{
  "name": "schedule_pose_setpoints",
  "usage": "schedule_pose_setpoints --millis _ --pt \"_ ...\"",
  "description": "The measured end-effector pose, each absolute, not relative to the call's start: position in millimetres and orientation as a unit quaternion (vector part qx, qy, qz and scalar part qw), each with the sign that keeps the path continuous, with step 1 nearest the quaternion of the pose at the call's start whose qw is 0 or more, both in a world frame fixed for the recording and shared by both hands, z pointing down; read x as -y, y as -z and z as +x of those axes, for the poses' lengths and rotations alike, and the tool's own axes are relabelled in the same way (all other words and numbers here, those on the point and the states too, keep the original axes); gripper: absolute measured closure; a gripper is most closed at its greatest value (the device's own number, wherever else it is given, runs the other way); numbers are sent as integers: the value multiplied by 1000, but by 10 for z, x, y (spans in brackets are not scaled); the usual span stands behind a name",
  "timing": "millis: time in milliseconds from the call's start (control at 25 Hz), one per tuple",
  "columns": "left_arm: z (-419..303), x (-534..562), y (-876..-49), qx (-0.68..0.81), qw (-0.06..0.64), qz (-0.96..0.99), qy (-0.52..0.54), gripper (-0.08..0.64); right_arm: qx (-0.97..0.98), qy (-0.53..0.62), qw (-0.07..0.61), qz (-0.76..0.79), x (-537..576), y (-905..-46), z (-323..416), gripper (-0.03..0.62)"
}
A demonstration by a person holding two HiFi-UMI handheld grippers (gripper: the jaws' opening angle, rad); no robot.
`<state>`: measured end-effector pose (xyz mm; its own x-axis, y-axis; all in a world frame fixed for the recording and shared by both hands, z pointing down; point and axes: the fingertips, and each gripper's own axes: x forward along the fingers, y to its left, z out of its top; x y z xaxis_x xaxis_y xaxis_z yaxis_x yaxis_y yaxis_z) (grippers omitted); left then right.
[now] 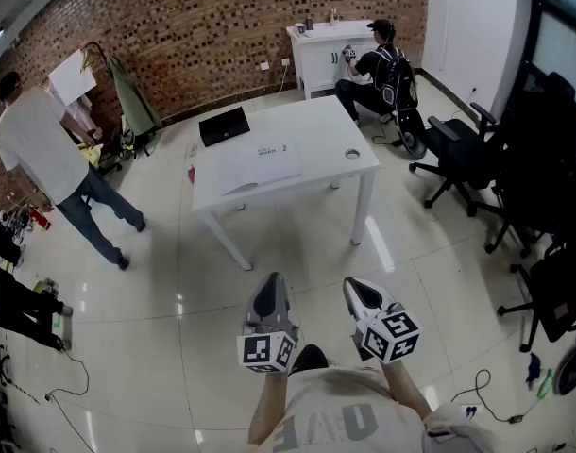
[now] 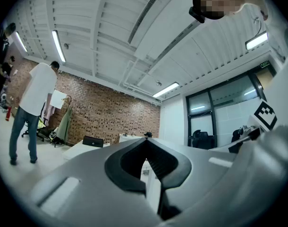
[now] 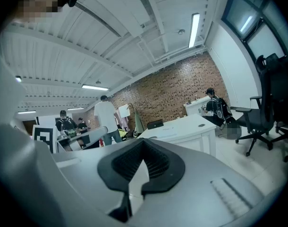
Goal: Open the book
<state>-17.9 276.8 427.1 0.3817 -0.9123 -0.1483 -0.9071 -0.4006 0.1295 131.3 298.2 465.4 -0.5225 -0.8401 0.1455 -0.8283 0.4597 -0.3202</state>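
A white table (image 1: 335, 125) stands in the middle of the room, well ahead of me. On it lie a flat black item (image 1: 224, 125) at the far left corner and a flat white book or sheet (image 1: 260, 165) near its middle; which one is the book I cannot tell. My left gripper (image 1: 270, 286) and right gripper (image 1: 356, 291) hang side by side over the floor, short of the table. Both are shut with nothing between the jaws. The left gripper view shows the left gripper (image 2: 145, 143) shut, the table (image 2: 80, 149) far off. The right gripper view shows the right gripper (image 3: 143, 143) shut.
A person in a white shirt (image 1: 38, 149) stands at the left. Another person (image 1: 381, 69) crouches by a white cabinet (image 1: 316, 50) at the back. Black office chairs (image 1: 524, 177) crowd the right side. Cables (image 1: 496, 404) lie on the floor at lower right.
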Motion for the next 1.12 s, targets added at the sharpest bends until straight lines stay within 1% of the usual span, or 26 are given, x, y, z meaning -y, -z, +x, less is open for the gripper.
schedule_pose_setpoints --millis 440,720,920,1120 --pt "-340 -2780 -4237 571 7 813 111 541 -878 158 19 -452 -3036 -4597 1095 588" --pt "-297 -2830 -4231 573 9 814 96 541 -869 190 2 -458 -2969 -4791 1115 588" --pt "-613 -2786 -4290 599 13 795 94 541 -874 216 11 -435 -2875 -4835 884 588" --pt "-806 -2614 -4433 617 30 782 91 541 -872 229 -11 -432 -2741 -4985 818 588"
